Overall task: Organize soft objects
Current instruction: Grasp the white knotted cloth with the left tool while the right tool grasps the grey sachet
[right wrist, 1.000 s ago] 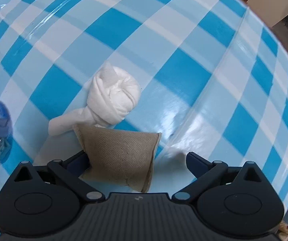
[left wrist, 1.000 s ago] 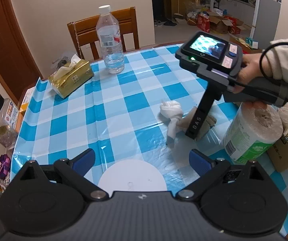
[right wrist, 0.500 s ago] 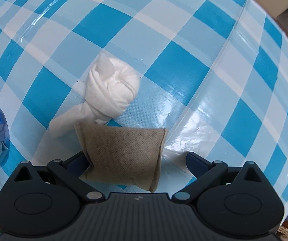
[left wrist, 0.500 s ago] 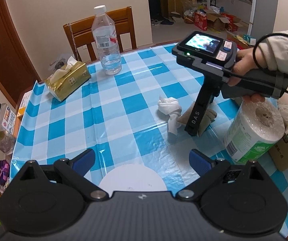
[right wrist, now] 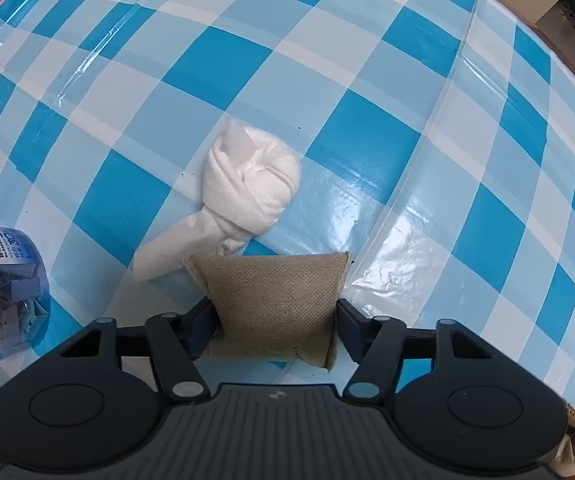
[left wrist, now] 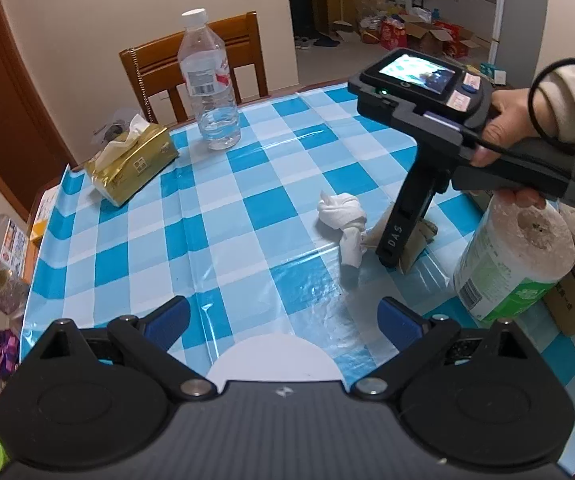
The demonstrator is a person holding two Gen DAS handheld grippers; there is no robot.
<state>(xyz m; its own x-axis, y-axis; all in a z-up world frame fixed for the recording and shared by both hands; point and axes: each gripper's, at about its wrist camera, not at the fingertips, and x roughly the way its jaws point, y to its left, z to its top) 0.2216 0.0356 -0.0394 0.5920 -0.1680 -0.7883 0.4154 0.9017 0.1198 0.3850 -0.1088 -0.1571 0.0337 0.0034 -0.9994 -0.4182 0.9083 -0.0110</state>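
Right wrist view: your right gripper point(right wrist: 274, 312) has its jaws pressed against both sides of the brown pouch point(right wrist: 273, 300) on the checkered tabletop point(right wrist: 407, 120), knotted white cloth point(right wrist: 243, 196) touching its far edge. Left wrist view adds your left gripper point(left wrist: 283, 314), jaws spread and empty, plus the paper roll point(left wrist: 515, 256) and water bottle point(left wrist: 209, 84).

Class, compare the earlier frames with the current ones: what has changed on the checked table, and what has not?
The right gripper has closed its wide-open fingers onto the brown pouch, now pinching its sides. The knotted white cloth, water bottle, tissue pack and open left gripper stayed as they were.
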